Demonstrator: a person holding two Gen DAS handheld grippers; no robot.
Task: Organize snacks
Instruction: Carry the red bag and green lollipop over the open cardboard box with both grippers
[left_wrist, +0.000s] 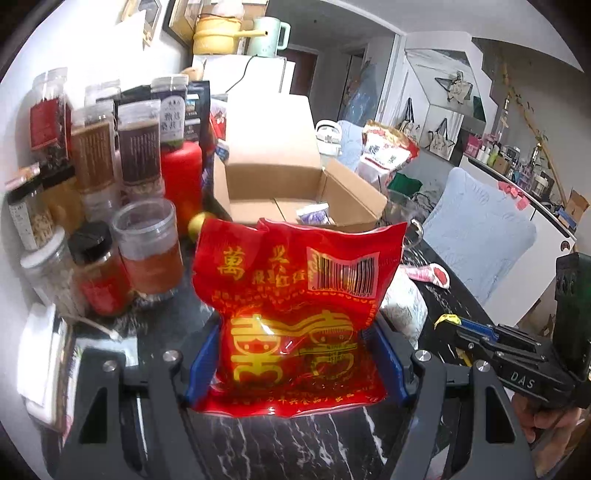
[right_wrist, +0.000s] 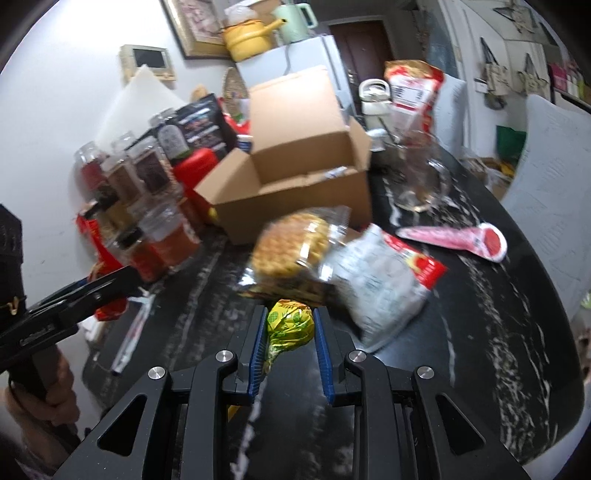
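Note:
In the left wrist view my left gripper (left_wrist: 295, 354) is shut on a big red snack bag (left_wrist: 295, 295) with gold characters and a barcode, held upright above the black marble table (left_wrist: 295, 443). Behind it stands an open cardboard box (left_wrist: 291, 184) with a small packet inside. In the right wrist view my right gripper (right_wrist: 290, 332) is shut on a small yellow-green wrapped candy (right_wrist: 290, 323). Just beyond it lie a clear-wrapped waffle snack (right_wrist: 295, 247) and a white-and-red snack bag (right_wrist: 380, 284). The cardboard box (right_wrist: 295, 184) sits further back. My right gripper (left_wrist: 448, 320) also shows at the left view's right edge.
Several spice jars (left_wrist: 110, 206) and a red canister (left_wrist: 183, 173) crowd the table's left side. A glass pitcher (right_wrist: 424, 173), a pink packet (right_wrist: 458, 240) and a red-white bag (right_wrist: 413, 92) lie to the right. A light chair (left_wrist: 480, 236) stands by the table edge.

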